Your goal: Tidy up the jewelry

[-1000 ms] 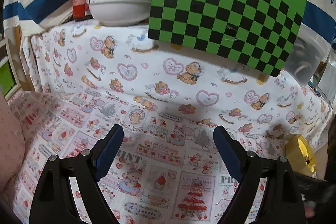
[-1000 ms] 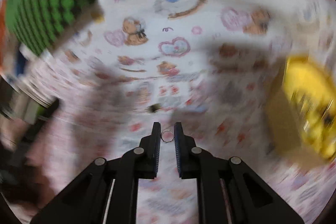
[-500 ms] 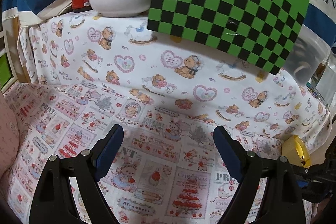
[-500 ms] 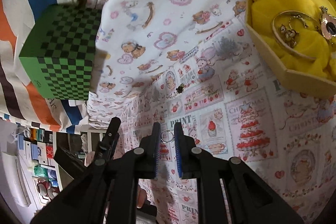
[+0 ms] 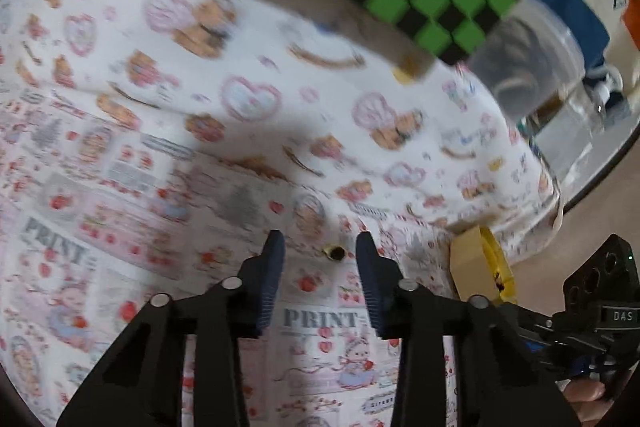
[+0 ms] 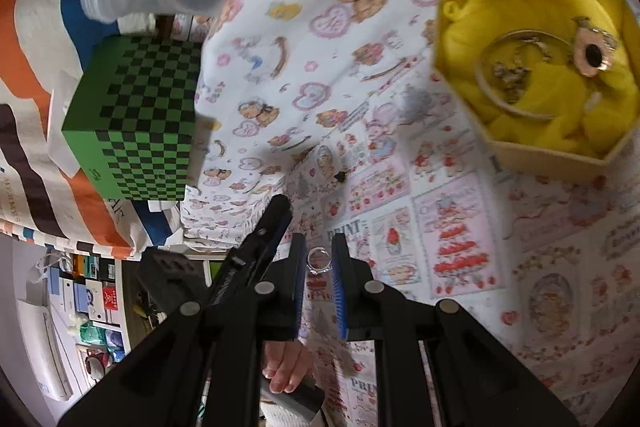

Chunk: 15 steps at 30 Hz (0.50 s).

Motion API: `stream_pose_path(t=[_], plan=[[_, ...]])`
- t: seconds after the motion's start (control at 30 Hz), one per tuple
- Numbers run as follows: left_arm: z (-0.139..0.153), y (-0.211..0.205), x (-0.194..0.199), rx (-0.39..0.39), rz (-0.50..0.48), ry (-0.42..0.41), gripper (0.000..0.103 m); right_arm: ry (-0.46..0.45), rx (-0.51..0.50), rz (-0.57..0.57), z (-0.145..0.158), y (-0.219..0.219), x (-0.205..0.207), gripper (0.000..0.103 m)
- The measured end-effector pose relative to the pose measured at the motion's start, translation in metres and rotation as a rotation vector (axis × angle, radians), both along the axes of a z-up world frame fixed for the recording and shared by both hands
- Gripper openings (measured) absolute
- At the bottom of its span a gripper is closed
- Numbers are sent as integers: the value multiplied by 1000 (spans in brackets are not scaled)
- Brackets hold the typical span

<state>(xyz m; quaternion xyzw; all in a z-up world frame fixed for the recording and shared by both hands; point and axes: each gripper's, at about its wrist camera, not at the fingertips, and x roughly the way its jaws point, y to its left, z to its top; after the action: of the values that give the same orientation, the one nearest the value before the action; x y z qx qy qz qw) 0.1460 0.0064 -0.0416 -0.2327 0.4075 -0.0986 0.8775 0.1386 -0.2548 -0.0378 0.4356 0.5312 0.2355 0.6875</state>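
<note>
Ring (image 6: 319, 261) pinched between right gripper (image 6: 319, 261) jaws above cloth.

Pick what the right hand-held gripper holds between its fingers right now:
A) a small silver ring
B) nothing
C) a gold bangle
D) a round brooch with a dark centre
A: in the right wrist view the right hand-held gripper is shut on a small silver ring, while the bangle and brooch lie in the yellow octagonal box.
</note>
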Motion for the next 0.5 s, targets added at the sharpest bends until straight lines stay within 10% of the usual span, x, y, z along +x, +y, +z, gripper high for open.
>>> stream_pose_path(t=[0.3,0.5], plan=[[-2,-34,3,108,-53,-12,34,-20,34,-68,-5,-48,-29,12],[-12,-36,7,43,-88,29,35,-82,-14,-16,1,-55,-41,12]])
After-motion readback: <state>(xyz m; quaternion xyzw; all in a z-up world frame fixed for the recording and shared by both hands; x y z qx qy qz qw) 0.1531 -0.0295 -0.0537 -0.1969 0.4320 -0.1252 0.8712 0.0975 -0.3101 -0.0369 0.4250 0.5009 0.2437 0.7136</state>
